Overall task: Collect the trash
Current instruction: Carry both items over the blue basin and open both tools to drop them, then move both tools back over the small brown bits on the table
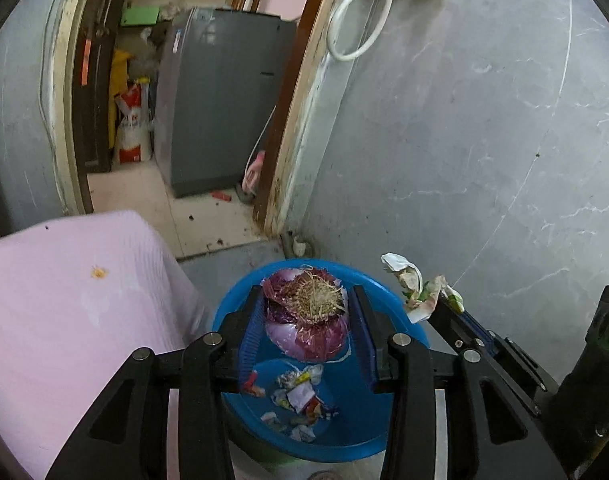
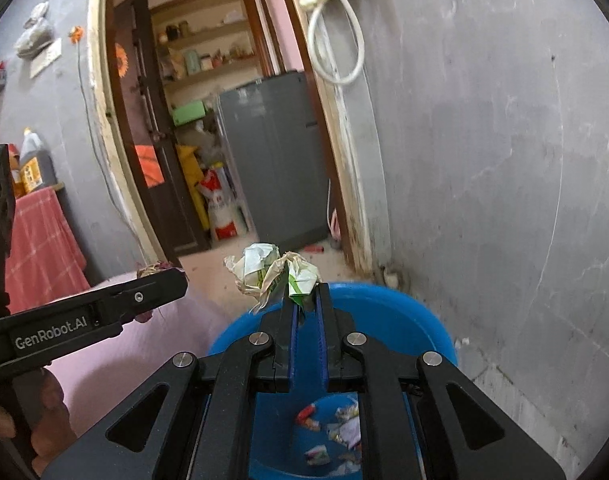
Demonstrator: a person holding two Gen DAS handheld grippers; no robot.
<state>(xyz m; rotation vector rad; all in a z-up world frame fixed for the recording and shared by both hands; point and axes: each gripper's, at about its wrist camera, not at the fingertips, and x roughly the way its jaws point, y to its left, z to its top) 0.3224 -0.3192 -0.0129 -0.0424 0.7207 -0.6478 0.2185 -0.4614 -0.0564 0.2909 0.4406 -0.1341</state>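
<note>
Over the blue tub (image 1: 384, 292), left gripper (image 1: 307, 316) half-open, pinching a stiff, slippery onion end (image 1: 308, 320) across its flanks, right gripper (image 2: 307, 308) nearly closed, nipping light, crushable wrapper (image 2: 272, 272) by a fold.

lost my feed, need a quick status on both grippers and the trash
Left gripper holding purple onion scrap over round blue plastic tub. Right gripper shut on crumpled white-green wrapper above tub. Nothing blocking the drop.
</note>
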